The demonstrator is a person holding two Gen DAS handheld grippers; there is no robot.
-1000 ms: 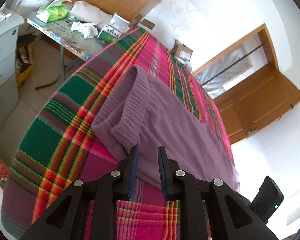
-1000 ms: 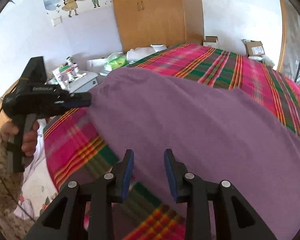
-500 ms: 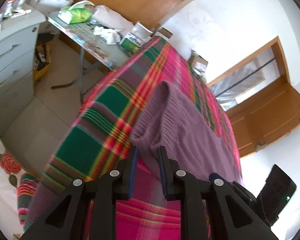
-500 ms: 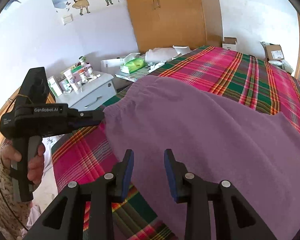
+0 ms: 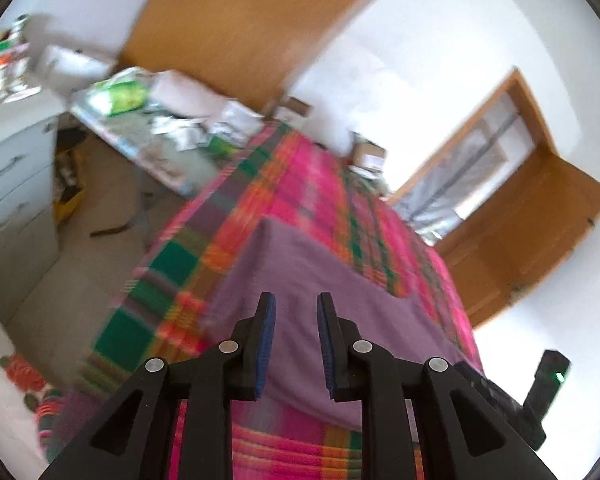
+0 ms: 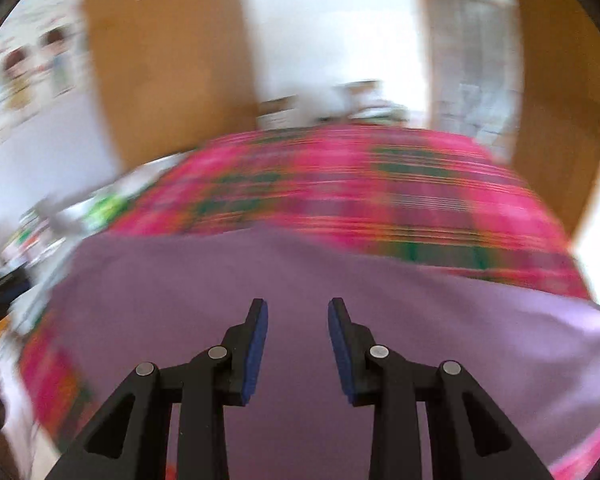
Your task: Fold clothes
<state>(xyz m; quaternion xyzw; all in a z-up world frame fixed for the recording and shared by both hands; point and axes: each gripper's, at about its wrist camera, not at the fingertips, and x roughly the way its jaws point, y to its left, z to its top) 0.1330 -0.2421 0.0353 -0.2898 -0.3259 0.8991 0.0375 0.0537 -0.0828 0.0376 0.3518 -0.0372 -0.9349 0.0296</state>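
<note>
- Since the frame a second ago, the purple garment (image 5: 320, 280) has gone from bunched, with its ribbed waistband doubled over, to lying flat and smooth on the plaid bedspread (image 5: 300, 184).
- In the left wrist view the bed has dropped further below the camera, and both views are now smeared by motion, the right one heavily.
- In the right wrist view the left claw, earlier in plain sight with a hand around its handle, is now only a dark shape at the left edge.
- The garment lies near the bed's near edge, spread lengthwise, with bare plaid showing on both long sides.
- The left claw (image 5: 294, 346) hangs over the near end of the garment; its blue pads stand a narrow gap apart with nothing between them, the cloth lying below.
- The right claw (image 6: 298, 350) sits over the broad middle of the garment (image 6: 300, 280), jaws somewhat wider than the left's, and empty.
- Both claws point forward and downward at the bed.
- A cluttered desk (image 5: 152, 140) stands beside the bed, past the garment's far left corner.
</note>
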